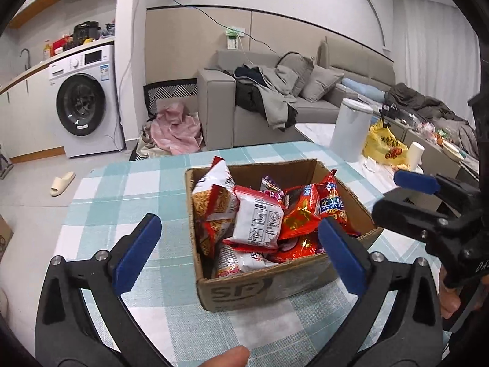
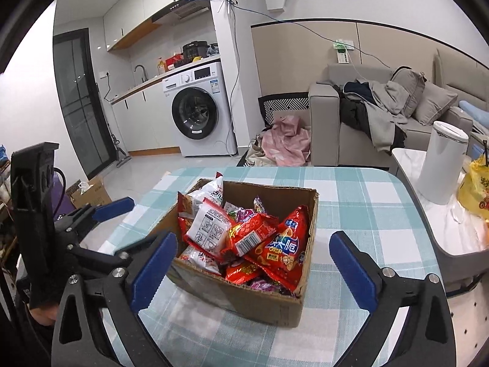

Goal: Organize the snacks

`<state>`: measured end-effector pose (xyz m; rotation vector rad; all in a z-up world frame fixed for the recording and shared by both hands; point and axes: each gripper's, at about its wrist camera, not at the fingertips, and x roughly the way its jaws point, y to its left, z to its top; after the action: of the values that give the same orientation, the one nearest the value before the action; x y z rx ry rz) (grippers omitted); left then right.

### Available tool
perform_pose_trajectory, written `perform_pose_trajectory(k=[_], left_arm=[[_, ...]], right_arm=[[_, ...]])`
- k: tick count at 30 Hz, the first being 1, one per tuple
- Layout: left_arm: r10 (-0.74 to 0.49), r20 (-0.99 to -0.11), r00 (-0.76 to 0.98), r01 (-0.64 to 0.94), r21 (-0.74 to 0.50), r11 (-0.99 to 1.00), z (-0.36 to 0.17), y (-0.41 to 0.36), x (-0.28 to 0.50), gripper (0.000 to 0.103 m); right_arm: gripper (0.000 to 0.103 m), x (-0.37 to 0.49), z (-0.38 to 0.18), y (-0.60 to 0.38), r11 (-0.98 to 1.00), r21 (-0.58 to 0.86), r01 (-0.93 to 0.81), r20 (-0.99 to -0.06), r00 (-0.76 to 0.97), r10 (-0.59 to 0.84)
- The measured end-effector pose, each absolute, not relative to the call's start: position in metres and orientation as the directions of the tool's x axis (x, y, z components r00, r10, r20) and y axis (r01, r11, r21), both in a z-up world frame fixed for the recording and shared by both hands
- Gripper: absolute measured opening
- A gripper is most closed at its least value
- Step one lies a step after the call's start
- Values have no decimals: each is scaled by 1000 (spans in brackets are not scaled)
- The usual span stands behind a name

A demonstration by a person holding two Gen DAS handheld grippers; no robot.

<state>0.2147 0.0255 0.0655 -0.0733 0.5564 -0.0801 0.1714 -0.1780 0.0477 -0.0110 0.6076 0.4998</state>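
Note:
An open cardboard box stands on the checked tablecloth and also shows in the right wrist view. It holds several snack packets: a white noodle packet, a red crisps bag and other red packets. My left gripper is open and empty, its blue pads either side of the box's near wall. My right gripper is open and empty, pads flanking the box from the near side. The right gripper shows at the right in the left wrist view.
The table carries a teal and white checked cloth. To the right stand a white canister, a yellow bag and a paper cup. Beyond are a grey sofa, a washing machine and a slipper.

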Motion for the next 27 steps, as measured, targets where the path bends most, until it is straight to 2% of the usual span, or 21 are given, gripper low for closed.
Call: perform_pose_trajectory(k=[8, 27], left_arm=[[-59, -495, 867, 10, -102, 995, 63, 42, 187, 103], [-8, -465, 885, -41, -95, 995, 12, 53, 137, 103]], right_arm=[[102, 150, 38, -184, 867, 146, -477, -516, 711, 478], [103, 121, -1, -188, 850, 140, -507, -450, 732, 511]])
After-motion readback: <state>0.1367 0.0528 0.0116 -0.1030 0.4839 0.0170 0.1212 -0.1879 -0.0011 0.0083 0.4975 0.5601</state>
